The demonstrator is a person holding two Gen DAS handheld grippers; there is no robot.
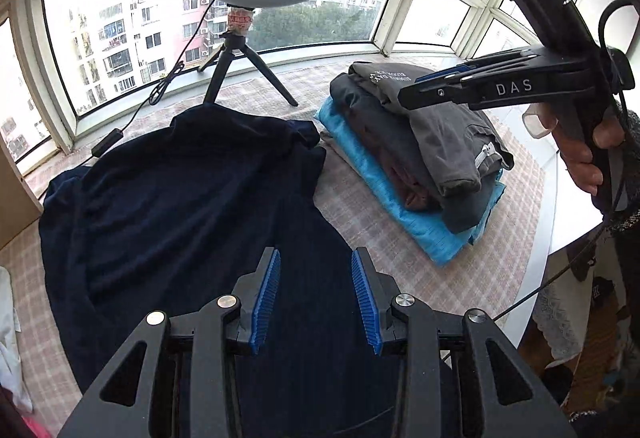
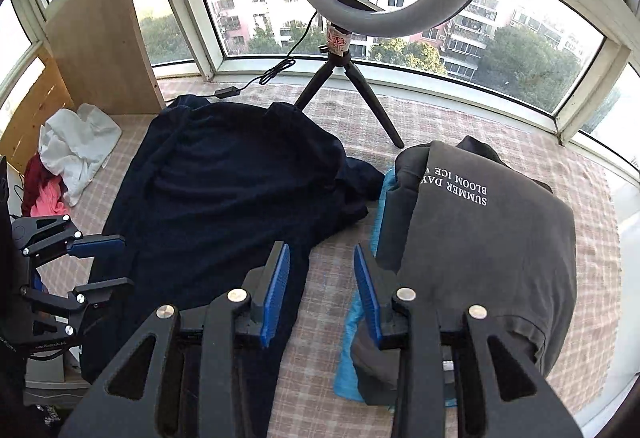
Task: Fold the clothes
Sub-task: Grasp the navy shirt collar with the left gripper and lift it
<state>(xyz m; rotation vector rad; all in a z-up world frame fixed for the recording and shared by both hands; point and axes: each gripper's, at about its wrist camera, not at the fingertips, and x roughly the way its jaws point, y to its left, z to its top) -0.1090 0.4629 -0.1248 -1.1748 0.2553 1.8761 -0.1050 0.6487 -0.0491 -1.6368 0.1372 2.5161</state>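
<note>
Blue-padded fingers of the left gripper point(image 1: 316, 302) stand wide apart, holding nothing, over the navy garment point(image 1: 180, 197), whose near hem they hide. The right gripper point(image 2: 320, 294) is equally spread and empty, between that garment and the folded stack point(image 2: 480, 238) beside it. The stack's top grey shirt point(image 2: 492, 230) reads "SUMMER DAY BLOOM ICE", partly cut off. "DAS" marks the right gripper's side.

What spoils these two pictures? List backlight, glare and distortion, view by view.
Left wrist: bright windows backlight the scene, the navy garment reads near black, and the fisheye bends the frames. Right wrist: same blown-out sky, curved sill, dim folded stack, but sharp fingers.
</note>
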